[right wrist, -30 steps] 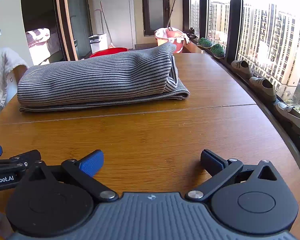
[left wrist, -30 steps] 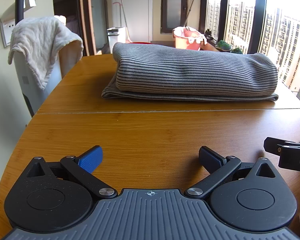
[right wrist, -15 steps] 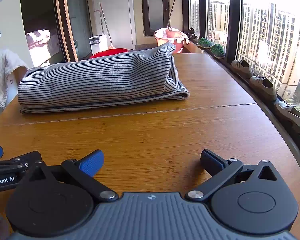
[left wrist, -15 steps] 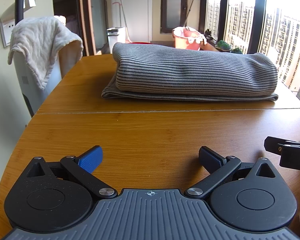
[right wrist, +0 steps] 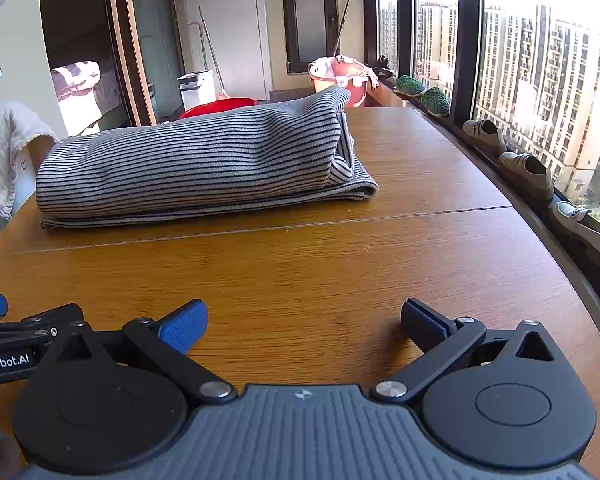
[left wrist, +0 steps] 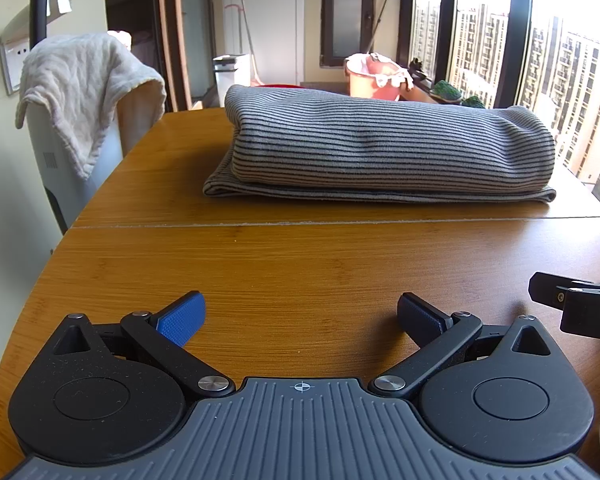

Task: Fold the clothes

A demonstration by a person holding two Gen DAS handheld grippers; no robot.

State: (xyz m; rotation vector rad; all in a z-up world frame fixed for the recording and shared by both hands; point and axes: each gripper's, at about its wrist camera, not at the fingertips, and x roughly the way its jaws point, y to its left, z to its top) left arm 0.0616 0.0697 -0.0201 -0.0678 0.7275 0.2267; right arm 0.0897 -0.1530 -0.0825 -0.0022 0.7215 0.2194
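A broad, warm-brown wooden desk (left wrist: 300, 264) fills the lower and middle frame in both wrist views, a thin seam crossing it from side to side. Beyond that seam lies the grey, dark-striped knit garment (left wrist: 384, 148), folded into a thick, rounded bundle; it sits centre frame in the left view and centre-left (right wrist: 204, 168) in the right view, well apart from both tools.

At lower centre of the left view, the left hand-held gripper (left wrist: 300, 318) is spread wide, its blue-padded finger and its dark finger far apart with only bare desk between them; it holds nothing. The right hand-held gripper (right wrist: 304, 322), lower centre of its own view, is likewise wide open and empty, low over the desk. Each tool's black edge shows at the side of the other's picture.

At upper left of the left view, a crumpled off-white cloth (left wrist: 80, 88) hangs over a white appliance (left wrist: 60, 168). A pink plastic basin (left wrist: 374, 78) stands beyond the desk at upper centre. Along the window ledge at the right of the right view sit pale shoes (right wrist: 528, 168).
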